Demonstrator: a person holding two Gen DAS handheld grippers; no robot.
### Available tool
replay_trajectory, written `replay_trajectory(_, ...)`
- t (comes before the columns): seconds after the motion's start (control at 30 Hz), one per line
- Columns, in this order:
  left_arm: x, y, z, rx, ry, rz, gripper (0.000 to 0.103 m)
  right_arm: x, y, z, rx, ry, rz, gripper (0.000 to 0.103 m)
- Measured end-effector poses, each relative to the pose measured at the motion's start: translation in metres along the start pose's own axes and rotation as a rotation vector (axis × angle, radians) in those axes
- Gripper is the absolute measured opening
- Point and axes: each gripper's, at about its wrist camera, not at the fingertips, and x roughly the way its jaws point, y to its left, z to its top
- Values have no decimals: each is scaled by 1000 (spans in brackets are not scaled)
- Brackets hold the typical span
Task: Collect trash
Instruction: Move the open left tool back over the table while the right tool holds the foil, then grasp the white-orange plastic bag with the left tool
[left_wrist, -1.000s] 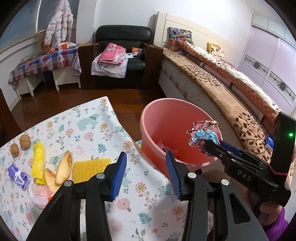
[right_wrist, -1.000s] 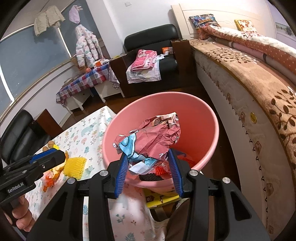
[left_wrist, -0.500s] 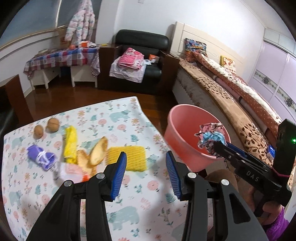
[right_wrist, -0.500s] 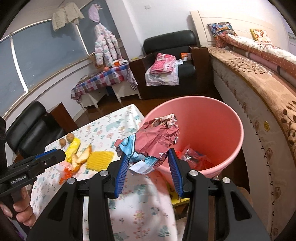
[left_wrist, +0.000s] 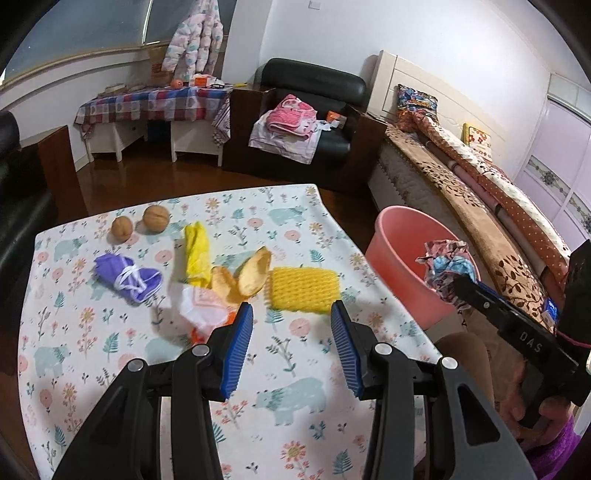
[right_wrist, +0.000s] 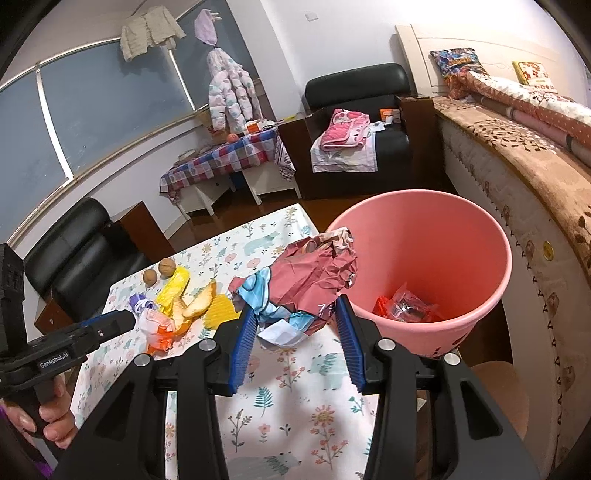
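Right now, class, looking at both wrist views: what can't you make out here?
- Bucket contents: left wrist view, the near wall hides them.
- White and orange wrapper: left wrist view, blurred, print unreadable.
- Crumpled wrapper: right wrist view, its underside is hidden by the right hand-held gripper.
- Table: near edge cut off in both views.

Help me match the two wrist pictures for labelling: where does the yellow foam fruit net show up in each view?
Left wrist: the yellow foam net lies mid-frame on the floral tablecloth, just beyond the open blue pads, right of the peels.
Right wrist: the net shows left of centre, partly hidden by the crumpled wrapper.
Shared landmark: the pink bin.
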Motion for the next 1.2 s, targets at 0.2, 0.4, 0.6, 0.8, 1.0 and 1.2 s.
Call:
replay_trajectory(0.2, -5, 12, -8, -20, -2, 15, 43, -1, 8, -2, -18, -7, 3, 44)
replay_trajectory(0.4, -6, 22, -13, -26, 1, 28, 43, 0, 15, -4, -37, -4, 5, 44)
replay_trajectory(0.6, -7, 32, -18, -49, 4, 39, 43, 2, 23, -6, -56, 7, 6, 44)
replay_trajectory(0.8, -11, 46, -24, -78, 1, 53, 52, 7, 29, -10, -62, 24, 13, 44)
replay_trajectory(1.0, -15, 60, -33, -106, 2, 72, 52, 17, 33, -14, -53, 62, 35, 44)
replay_trajectory(1.2, -11, 73, -44, -123, 26, 90, 52, 30, 38, -17, -46, 113, 58, 44)
